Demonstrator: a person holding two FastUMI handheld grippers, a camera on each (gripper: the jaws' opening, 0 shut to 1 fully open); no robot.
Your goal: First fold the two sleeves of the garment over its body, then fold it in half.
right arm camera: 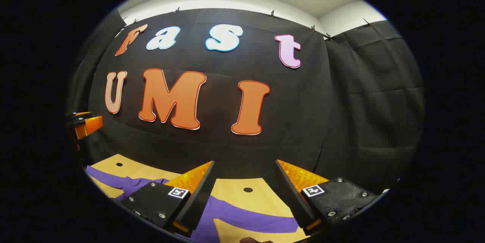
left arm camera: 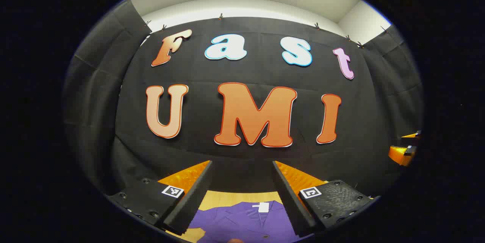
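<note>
The left gripper [left arm camera: 242, 193] hangs above the table with its two fingers spread wide and nothing between them. Just below and ahead of its tips lies the purple garment [left arm camera: 242, 222], collar end toward the booth wall, a white tag [left arm camera: 261, 207] at the neck sitting right in the gap between the fingers. Off to its right edge the other gripper shows as a small shape [left arm camera: 402, 154], well apart.

The right gripper [right arm camera: 244, 193] is likewise open and empty, held over the wooden table [right arm camera: 242, 197]. Beneath its fingers a purple sleeve [right arm camera: 250, 218] runs across as a long band, stretched away from the garment's body, which lies to this gripper's left. A second sleeve [right arm camera: 113, 180] trails farther left, near where the left gripper [right arm camera: 85, 123] shows at the edge.

Judging by how the cloth lies, neither sleeve has been folded yet, so the work is at its start. The risks from here: with both grippers held high and pointing mostly at the wall, a descent could land on bare table beside the narrow sleeve band instead of on it. A shallow pinch might catch only an edge and let the sleeve slip out mid-fold. Pinching too deep near the shoulder could drag the whole body sideways and rumple the garment before the halving fold.
</note>
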